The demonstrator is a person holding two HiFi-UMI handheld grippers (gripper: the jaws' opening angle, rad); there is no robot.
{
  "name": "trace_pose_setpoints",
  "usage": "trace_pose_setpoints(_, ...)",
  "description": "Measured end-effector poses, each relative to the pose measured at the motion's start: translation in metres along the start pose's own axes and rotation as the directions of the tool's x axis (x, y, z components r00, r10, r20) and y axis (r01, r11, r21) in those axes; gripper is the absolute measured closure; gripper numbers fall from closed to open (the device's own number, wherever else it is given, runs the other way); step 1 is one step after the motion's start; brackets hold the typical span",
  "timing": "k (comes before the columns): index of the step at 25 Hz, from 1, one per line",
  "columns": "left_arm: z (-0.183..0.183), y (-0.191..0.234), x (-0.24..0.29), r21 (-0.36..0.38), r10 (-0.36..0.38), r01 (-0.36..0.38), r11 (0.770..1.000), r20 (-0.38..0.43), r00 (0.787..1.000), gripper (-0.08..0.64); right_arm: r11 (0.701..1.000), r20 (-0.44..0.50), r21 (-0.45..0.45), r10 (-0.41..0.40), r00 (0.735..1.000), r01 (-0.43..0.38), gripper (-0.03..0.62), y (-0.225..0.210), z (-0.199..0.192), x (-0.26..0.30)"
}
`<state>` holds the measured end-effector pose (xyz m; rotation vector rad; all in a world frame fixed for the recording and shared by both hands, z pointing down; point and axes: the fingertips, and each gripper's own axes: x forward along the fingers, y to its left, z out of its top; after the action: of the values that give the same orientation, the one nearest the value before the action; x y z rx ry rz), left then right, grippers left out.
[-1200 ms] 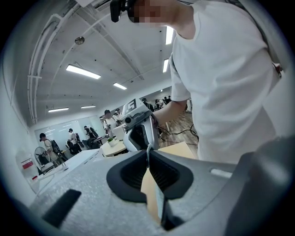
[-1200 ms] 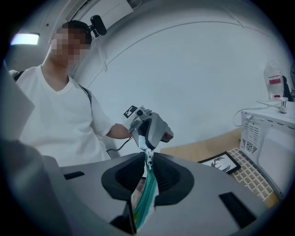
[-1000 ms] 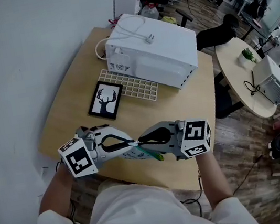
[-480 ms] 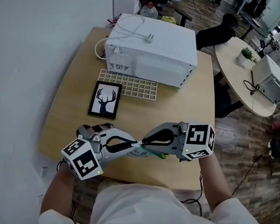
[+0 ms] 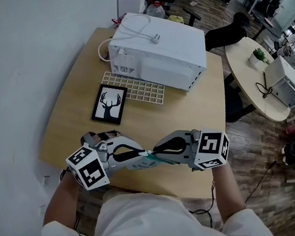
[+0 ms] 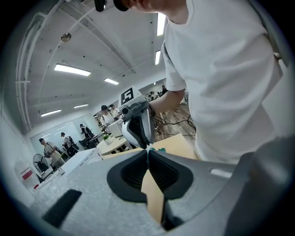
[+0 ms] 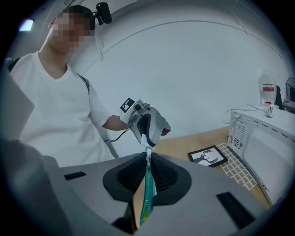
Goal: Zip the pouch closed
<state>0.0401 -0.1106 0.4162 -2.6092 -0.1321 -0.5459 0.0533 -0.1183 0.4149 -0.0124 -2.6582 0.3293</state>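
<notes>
Pouch (image 5: 140, 165) tauter than before; left gripper (image 6: 148, 153), right gripper (image 7: 147, 157) jaws clamped on it

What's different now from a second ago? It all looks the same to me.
Very little. The left tool and right tool tilted slightly, and the green end of the pouch, which hung below the right tool, is mostly hidden now. Both stay clamped on the pouch; the deer picture and white appliance have not moved.
</notes>
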Motion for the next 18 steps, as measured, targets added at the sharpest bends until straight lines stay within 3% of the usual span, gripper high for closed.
trace_pose_setpoints(6, -0.001, 0.003, 0.000, -0.019, 0.012, -0.012, 1.000, 0.010, 1.000, 0.535, 0.999, 0.004, -0.011, -0.030, 1.000, 0.030, 0.568, 0.000, -0.002, 0.000)
trace_pose_setpoints(10, -0.002, 0.012, -0.004, -0.073, 0.060, -0.057, 0.996, 0.039, 0.997, 0.535, 0.982, -0.022, -0.117, -0.155, 0.988, 0.152, 0.586, -0.003, 0.005, 0.002)
trace_pose_setpoints(13, -0.003, 0.018, -0.008, -0.154, 0.102, -0.090, 0.984, 0.076, 0.992, 0.535, 0.931, -0.071, -0.250, -0.292, 0.954, 0.267, 0.589, -0.009, 0.006, 0.006)
trace_pose_setpoints(18, -0.014, 0.033, -0.010, -0.307, 0.194, -0.154, 0.939, 0.106, 0.975, 0.535, 0.829, -0.069, -0.386, -0.465, 0.883, 0.406, 0.591, -0.021, 0.008, 0.009)
